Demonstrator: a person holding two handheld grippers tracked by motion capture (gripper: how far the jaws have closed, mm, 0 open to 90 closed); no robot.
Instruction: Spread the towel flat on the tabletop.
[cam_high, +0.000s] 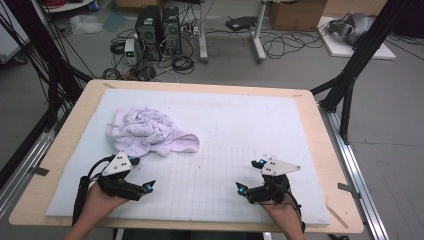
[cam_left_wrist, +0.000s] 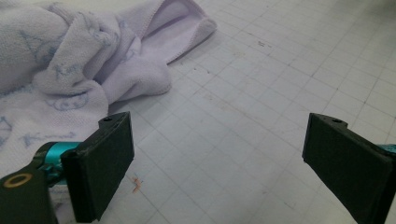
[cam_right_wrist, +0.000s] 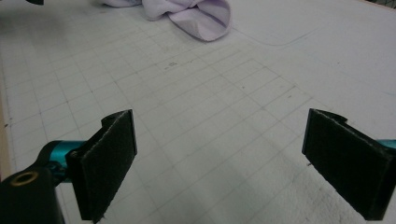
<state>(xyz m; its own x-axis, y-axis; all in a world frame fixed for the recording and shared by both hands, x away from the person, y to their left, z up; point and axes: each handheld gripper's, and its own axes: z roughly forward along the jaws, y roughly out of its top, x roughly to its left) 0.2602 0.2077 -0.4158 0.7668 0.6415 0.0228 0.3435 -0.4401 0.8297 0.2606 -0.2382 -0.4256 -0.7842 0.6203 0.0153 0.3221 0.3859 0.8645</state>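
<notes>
Crumpled lilac towel (cam_high: 150, 131) lies bunched on the white mat's (cam_high: 240, 120) left half, probably awaiting flattening. Left gripper (cam_high: 142, 175) hovers just beside its near edge, jaws wide, holding nothing. Right gripper (cam_high: 250, 176) sits well apart over bare grid, jaws wide too. Both hands low, angled inward; contact with the mat unclear.

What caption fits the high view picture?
Two open grippers, left gripper and right gripper, wait near a crumpled towel.
</notes>
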